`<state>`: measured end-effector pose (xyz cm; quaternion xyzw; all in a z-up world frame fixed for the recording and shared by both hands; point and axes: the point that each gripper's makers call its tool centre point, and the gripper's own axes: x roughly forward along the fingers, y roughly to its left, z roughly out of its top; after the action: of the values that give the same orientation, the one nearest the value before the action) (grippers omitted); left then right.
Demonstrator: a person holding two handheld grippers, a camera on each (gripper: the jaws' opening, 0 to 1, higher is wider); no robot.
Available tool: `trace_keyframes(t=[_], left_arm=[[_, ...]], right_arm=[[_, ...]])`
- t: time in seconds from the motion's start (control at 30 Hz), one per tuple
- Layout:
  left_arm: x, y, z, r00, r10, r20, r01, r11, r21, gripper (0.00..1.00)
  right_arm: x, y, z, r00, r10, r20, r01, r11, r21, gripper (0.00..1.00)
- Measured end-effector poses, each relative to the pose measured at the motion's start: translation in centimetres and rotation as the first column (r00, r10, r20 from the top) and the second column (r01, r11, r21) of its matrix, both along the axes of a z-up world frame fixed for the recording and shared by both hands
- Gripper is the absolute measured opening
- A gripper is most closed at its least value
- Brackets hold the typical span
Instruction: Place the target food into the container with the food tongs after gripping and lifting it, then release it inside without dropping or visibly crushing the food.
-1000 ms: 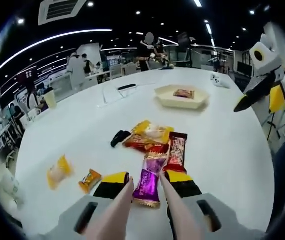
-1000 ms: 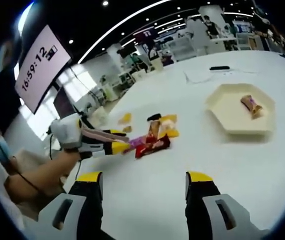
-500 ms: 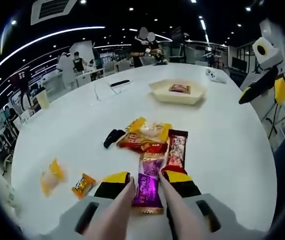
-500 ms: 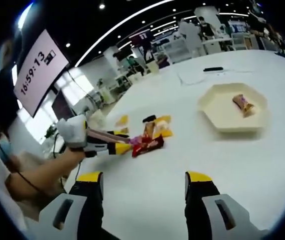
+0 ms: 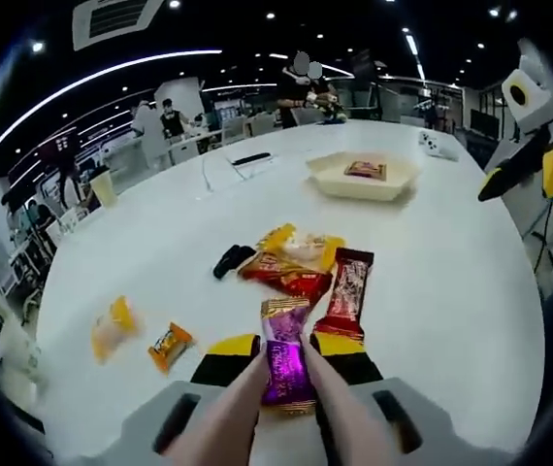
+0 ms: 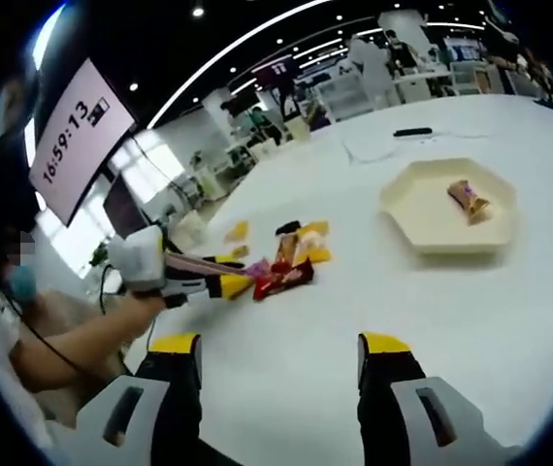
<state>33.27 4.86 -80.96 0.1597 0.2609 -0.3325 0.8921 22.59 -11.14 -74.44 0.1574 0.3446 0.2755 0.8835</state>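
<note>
In the left gripper view the left claw [image 5: 284, 364] carries a pair of pale food tongs [image 5: 257, 408] whose two arms are drawn in on the purple snack packet [image 5: 284, 361], nipping its near end while the packet lies flat on the white tabletop [image 5: 451, 291]; the tips look to be in contact with the wrapper, though how firm the hold is cannot be read. To do this step well, I would judge that the squeeze should be just enough to keep the slick wrapper from sliding, with the lift straight up and level before any travel, since a hold on one end lets the packet swing or slip. Just beyond it, touching or nearly so, lies a dark red packet [image 5: 346, 291], and past that a red packet [image 5: 281, 274] and a yellow packet [image 5: 301, 248], with a small black object [image 5: 230, 260] to their left; a clean rise avoids dragging these. Off to the near left sit an orange sweet [image 5: 169, 346] and a yellow sachet [image 5: 112, 327], well apart. Farther off, the cream hexagonal container [image 5: 330, 180] already holds one wrapped snack [image 5: 364, 171]. In the right gripper view the right claw [image 6: 281, 364] hangs spread and empty above bare tabletop.
</note>
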Motion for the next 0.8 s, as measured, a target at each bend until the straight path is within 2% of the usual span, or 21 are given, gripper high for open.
trace_keyframes(t=[0.33, 0.63, 0.8], left_arm=[[-1.6, 0.9, 1.5, 0.998, 0.068, 0.004, -0.067, 0.996, -0.052, 0.18], [-3.1, 1.8, 1.9, 0.993, 0.116, -0.003, -0.116, 0.992, -0.051, 0.19], [-4.1, 2.7, 2.4, 0.989, 0.149, 0.001, -0.149, 0.987, -0.058, 0.19]], right_arm=[[-0.2, 1.0, -0.3, 0.999, 0.044, -0.003, -0.044, 0.999, 0.008, 0.65], [0.0, 1.4, -0.1, 0.999, 0.053, -0.003, -0.053, 0.998, 0.023, 0.64], [0.4, 2.1, 0.6, 0.997, 0.070, 0.016, -0.071, 0.997, 0.028, 0.64]])
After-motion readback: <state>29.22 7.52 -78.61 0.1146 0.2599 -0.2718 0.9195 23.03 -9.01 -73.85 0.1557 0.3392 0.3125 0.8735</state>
